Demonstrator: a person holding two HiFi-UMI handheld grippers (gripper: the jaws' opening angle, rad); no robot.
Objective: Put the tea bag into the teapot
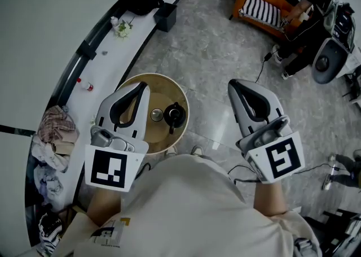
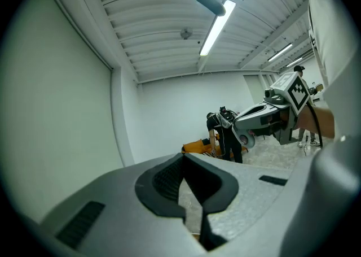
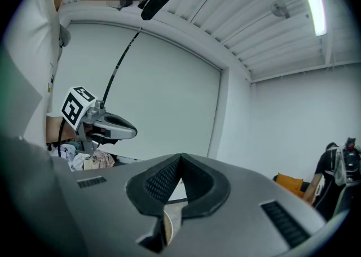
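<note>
hanging near the teapot on a round table, left tongs and right tongs closed, empty

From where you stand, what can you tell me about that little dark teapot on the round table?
The teapot is small and dark, almost black, with a slight shine. It has a rounded body with a knob-like bump on top. Its spout and handle are too small to make out, and so is whether a lid is on. It stands upright on the round tan table, right of the middle, close beside a small round greyish thing. Nothing grips it, and only the table seems to touch it.
</note>
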